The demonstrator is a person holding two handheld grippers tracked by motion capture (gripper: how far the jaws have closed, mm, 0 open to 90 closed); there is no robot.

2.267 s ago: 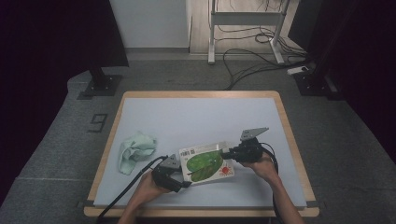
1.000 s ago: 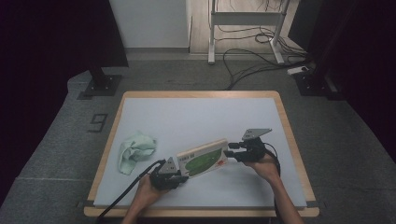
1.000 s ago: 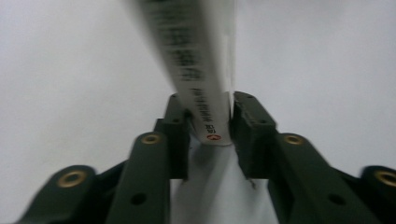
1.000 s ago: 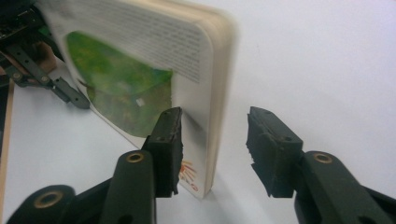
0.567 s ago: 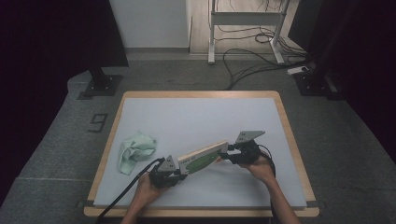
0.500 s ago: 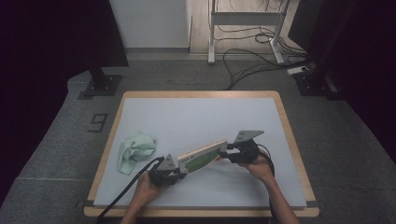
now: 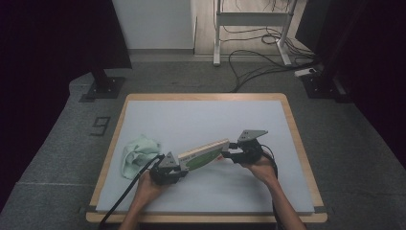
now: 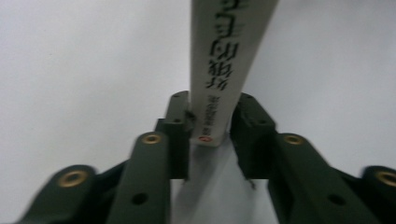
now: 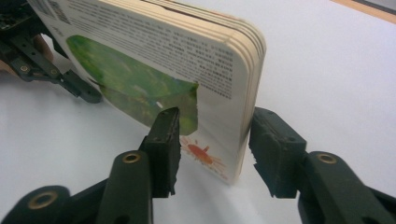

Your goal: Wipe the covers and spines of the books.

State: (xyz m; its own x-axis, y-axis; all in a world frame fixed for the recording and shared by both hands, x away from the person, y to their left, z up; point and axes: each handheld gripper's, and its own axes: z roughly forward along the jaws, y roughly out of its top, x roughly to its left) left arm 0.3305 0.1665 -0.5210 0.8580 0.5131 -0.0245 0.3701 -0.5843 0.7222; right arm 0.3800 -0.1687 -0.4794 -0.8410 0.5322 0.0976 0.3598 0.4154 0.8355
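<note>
Our desk (image 7: 201, 115) carries the board book (image 7: 203, 154) near its front middle, raised on edge and slanting between our two grippers. A couple of seconds back the book lay flat with its green cover up; now we see mostly its spine and page edge from above, with its far end lifted. The pale green cloth (image 7: 136, 154) sits at the left, unmoved. Our left gripper (image 7: 168, 168) has its jaws around the book's lower end; they have just been opening, and its own view shows the spine between them, one pad touching and a thin gap at the other. Our right gripper (image 7: 230, 152) jaws, also just opening, straddle the thick corner (image 9: 233, 140) with gaps either side. Its view reveals the printed text and green picture, which the high view hides.
</note>
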